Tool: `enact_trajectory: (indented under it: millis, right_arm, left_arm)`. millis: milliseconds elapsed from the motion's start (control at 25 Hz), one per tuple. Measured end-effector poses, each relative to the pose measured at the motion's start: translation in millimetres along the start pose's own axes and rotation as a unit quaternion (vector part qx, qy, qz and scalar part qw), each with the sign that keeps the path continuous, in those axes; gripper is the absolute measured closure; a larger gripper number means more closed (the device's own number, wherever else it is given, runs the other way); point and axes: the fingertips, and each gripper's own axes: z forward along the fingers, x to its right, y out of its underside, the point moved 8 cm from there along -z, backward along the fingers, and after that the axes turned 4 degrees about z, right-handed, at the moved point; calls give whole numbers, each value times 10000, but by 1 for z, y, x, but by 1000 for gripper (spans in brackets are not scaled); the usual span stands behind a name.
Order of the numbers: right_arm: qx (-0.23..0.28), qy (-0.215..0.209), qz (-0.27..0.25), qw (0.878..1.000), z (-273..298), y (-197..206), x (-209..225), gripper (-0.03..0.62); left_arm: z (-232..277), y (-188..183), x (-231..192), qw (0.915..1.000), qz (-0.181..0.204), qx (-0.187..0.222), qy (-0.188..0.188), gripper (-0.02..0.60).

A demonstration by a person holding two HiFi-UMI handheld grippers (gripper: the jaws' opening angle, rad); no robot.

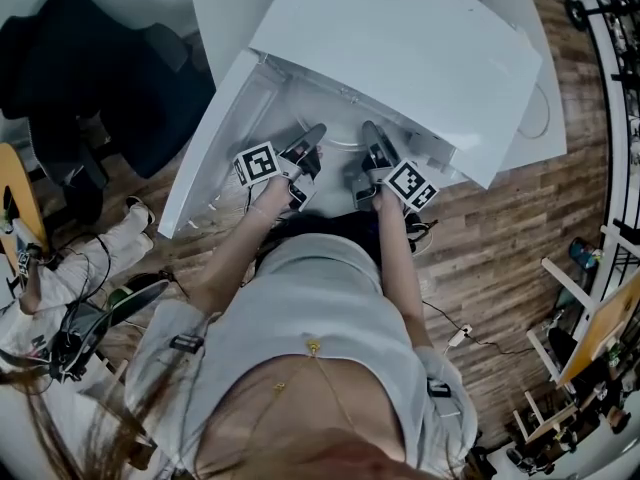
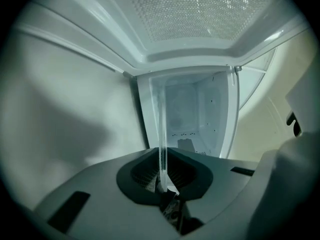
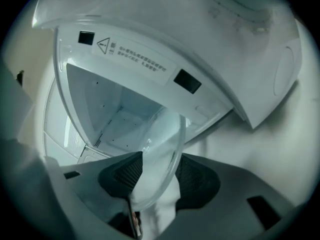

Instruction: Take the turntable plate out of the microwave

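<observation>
turntable plate [image 3: 159, 149]: clear glass disc at the mouth of the microwave [image 1: 400, 38], in front of the cavity [image 3: 115, 119]; looks lifted off the floor.

- The left hand-held gripper [image 2: 162, 178] pinches the rim, jaws almost together. The plate runs straight ahead of it, edge-on, a thin line between the pads.
- The right hand-held gripper [image 3: 160, 179] is spread wide. The disc sits between its pads, tilted toward the right-hand one, with no clear press on it.

Both are equally near, but only the left has a sure hold. A disc has no long axis; its plane lines up with the left jaws, so I'd pull straight back along them.

The door [image 1: 215, 138] is swung open on the left gripper's side.

Writing: warning triangle [image 3: 103, 45] plus one line of small print above the cavity, unreadable. No brand visible.
</observation>
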Motion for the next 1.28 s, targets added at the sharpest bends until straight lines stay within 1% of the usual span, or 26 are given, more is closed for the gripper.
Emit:
enact_trajectory:
  millis: [160, 280, 400, 520, 600, 640, 720, 840, 1000, 1080, 1280]
  right_arm:
    - [89, -21, 55, 9999, 7, -6, 3, 407]
    - [128, -16, 192, 9997, 9, -7, 7, 467]
    - [89, -113, 262, 9996, 7, -7, 9, 493]
    - [83, -153, 364, 9992, 6, -7, 9, 500]
    - [93, -172, 458, 9988, 5, -8, 9, 507]
    - [90, -187, 477, 9986, 5, -8, 10, 510]
    - [61, -211, 481, 9986, 4, -8, 10, 516]
    - [-9, -226, 487, 9986, 4, -9, 9, 517]
    - [-20, -234, 454, 9987, 4, -10, 9, 517]
    - [-20, -239, 462, 9986, 3, -9, 9, 517]
    - [8, -301, 522, 9982, 4, -8, 10, 517]
  left_arm:
    - [-2, 5, -2, 9999, -130, -10, 50, 531]
    - [-2, 7, -7, 9998, -182, -32, 32, 531]
    - [-2, 8, -14, 9997, -248, -38, 71, 529]
    - [-3, 9, -15, 9996, -247, -14, 115, 529]
    - [-2, 8, -15, 9999, -104, 16, 64, 529]
    - [-1, 6, -16, 10000, 21, 44, -17, 516]
    - [0, 0, -19, 9993, 276, 101, -216, 453]
    - [4, -16, -22, 9977, 548, 188, -366, 414]
    - [14, -36, -18, 9947, 872, 347, -427, 408]
    - [20, -42, -16, 9945, 870, 436, -385, 408]
    - [35, -49, -13, 9958, 687, 587, -136, 410]
